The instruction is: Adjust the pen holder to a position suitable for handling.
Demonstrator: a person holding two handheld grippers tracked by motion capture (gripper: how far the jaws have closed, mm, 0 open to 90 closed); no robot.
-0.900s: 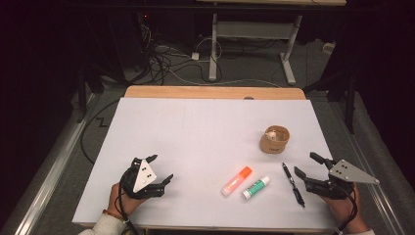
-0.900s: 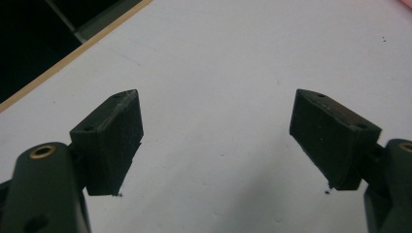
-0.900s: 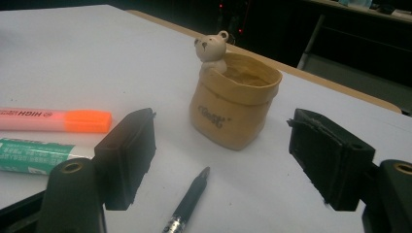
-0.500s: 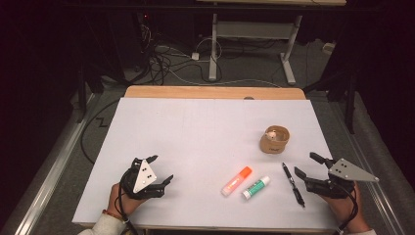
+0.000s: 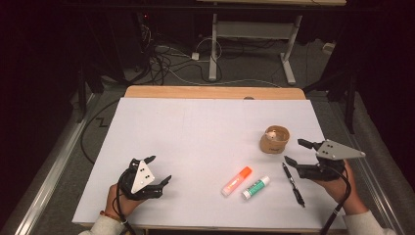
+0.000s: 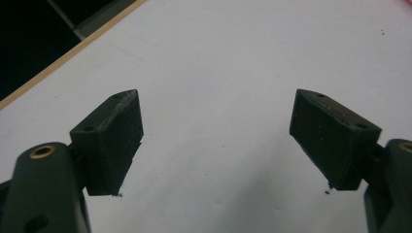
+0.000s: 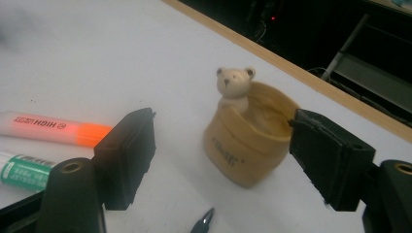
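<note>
Nothing shifts: each hand-held gripper (image 5: 157, 170) (image 5: 298, 152) and every item on the tabletop (image 5: 195, 137) sits exactly as before.

Left gripper (image 5: 155, 169): black body, grey three-cornered plate on top bearing dark dots. Right gripper (image 5: 295, 152): same build, black cable trailing toward the near edge. Jaw arms carry brass-ringed screw holes; pads are black, blocky. Light sleeves; a reddish band on the left wrist.

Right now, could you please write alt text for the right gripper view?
The right gripper, jaws open and empty, points at a tan cup with a small bear figure on its rim, standing on a white table. At left lie an orange highlighter and a green-labelled tube; a pen tip shows below.
</note>
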